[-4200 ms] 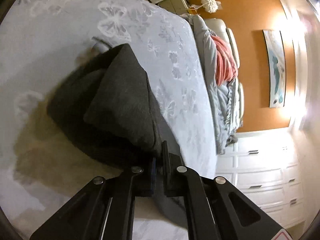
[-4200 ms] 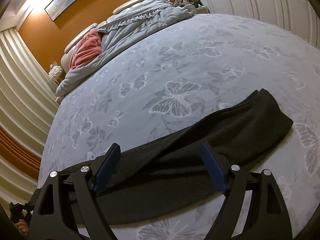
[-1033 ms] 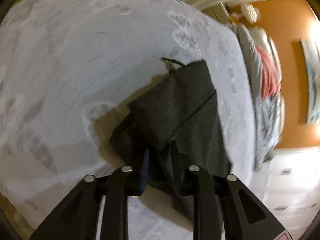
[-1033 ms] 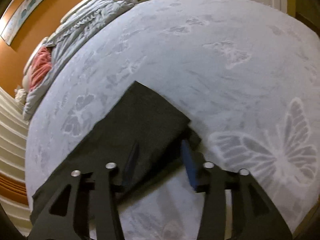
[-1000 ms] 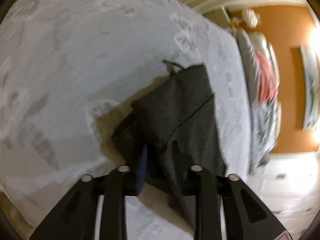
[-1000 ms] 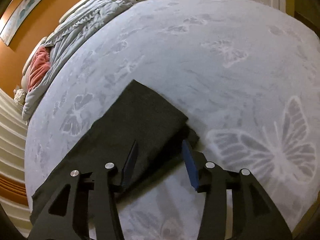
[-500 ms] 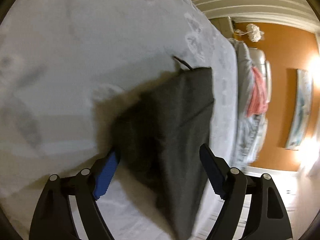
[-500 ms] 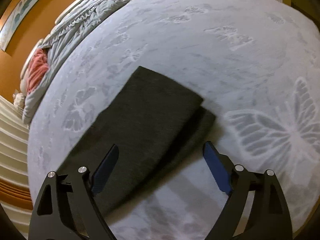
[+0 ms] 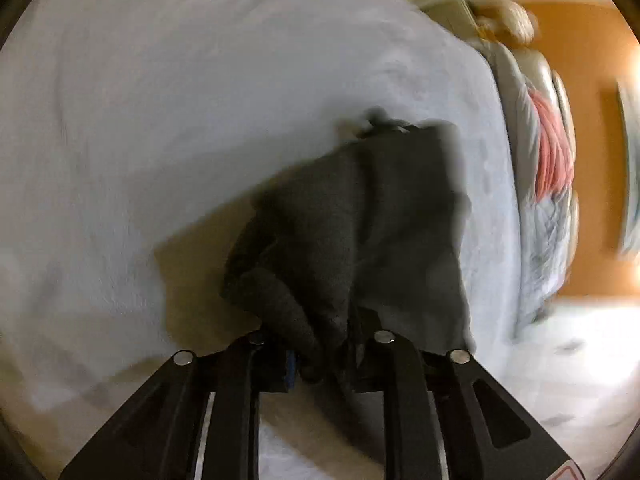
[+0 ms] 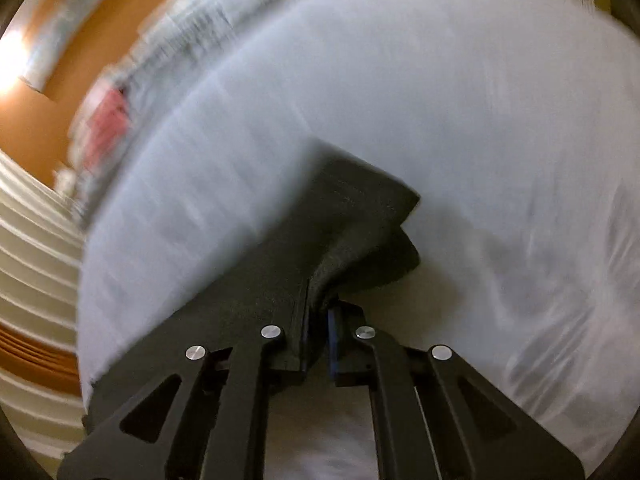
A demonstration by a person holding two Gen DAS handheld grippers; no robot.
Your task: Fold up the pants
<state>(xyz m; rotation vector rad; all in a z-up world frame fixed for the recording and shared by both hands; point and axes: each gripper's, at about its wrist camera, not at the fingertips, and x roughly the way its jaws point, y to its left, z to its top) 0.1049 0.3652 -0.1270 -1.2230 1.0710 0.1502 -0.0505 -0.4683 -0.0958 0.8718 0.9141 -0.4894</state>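
The pants [image 9: 360, 232] lie as a dark grey folded bundle on the bed [image 9: 160, 100], out on the pale spread and away from its head end; both views are smeared, so the weave and seams are hard to read. The left gripper [image 9: 324, 356] is pinched onto the near edge of the pants, a thick roll of cloth bunched between its fingers; that edge looks lifted off the bed, with a shadow on the spread beside it; a small cord or tab sticks out at the far corner of the pants. Toward the head of the bed a heaped grey duvet [image 9: 536, 240] lies with a pink cloth [image 9: 552, 152] on it, against an orange wall [image 9: 592, 120]. The right gripper [image 10: 316, 340] is clamped on a fold of the pants too, its blue-lined fingers nearly together with cloth squeezed between them; from there the pants rise to a squared corner, with a lower layer showing beneath it.
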